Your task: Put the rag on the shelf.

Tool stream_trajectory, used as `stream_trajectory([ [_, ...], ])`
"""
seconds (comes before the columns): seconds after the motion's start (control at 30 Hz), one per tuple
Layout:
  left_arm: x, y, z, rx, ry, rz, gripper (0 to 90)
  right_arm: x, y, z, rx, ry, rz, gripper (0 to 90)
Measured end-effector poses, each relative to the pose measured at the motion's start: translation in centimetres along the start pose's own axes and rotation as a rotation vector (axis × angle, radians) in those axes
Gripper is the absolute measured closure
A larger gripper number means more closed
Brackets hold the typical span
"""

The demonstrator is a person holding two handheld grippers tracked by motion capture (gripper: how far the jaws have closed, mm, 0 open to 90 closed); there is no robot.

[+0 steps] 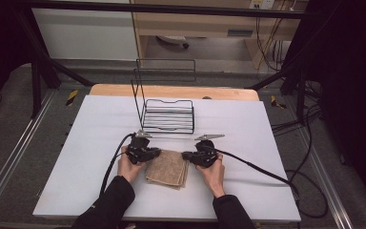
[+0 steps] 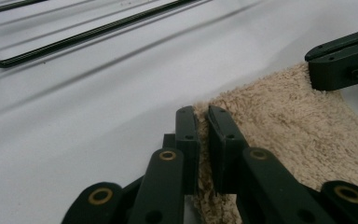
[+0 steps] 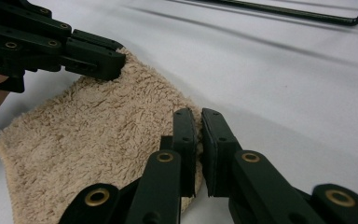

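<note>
High view showed the folded towel (image 1: 167, 168), a beige terry square, lying on the white table (image 1: 100, 124) just in front of the wire rack (image 1: 167, 116), on the person's side. The left gripper (image 1: 154, 153) was clamped on the towel's far left corner, and the left gripper view showed a ridge of pile pinched between its nearly closed jaws. The right gripper (image 1: 187, 155) was clenched on the far right corner; in the right gripper view the towel's edge sat squeezed between its jaws, with little cloth in the bite. Both hands rested on the table at the towel's two sides, the left hand (image 1: 128, 168) and the right hand (image 1: 213, 174) gripping the tools from behind.

Judging from this, the step in hand was taking hold of the two far corners before lifting or folding the towel. To do it well, each bite would need to catch all the folded layers, not just the top one; the right one looked shallow and might slip. Raising both corners together and level, keeping the edge between them taut, would stop the fold from sagging open. The rack stood close beyond the towel, so any forward lift should clear its front wire.

No brand, label or readable writing could be made out on the towel, the grippers or the rack.
</note>
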State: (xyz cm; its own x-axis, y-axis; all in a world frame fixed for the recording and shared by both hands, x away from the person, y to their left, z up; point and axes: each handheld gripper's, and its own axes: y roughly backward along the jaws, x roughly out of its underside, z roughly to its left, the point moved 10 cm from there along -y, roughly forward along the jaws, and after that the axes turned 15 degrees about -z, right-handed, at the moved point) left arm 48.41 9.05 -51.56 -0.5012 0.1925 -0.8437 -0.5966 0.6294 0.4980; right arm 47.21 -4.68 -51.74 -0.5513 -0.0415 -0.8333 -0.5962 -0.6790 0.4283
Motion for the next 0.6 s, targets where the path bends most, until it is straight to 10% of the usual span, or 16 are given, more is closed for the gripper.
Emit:
stream_trajectory([
  [0.6,-2.4,3.1,-1.3,0.058,0.01,-0.118,83.2,-2.2,2.6,2.0,-0.074,0.042,-0.106,85.4],
])
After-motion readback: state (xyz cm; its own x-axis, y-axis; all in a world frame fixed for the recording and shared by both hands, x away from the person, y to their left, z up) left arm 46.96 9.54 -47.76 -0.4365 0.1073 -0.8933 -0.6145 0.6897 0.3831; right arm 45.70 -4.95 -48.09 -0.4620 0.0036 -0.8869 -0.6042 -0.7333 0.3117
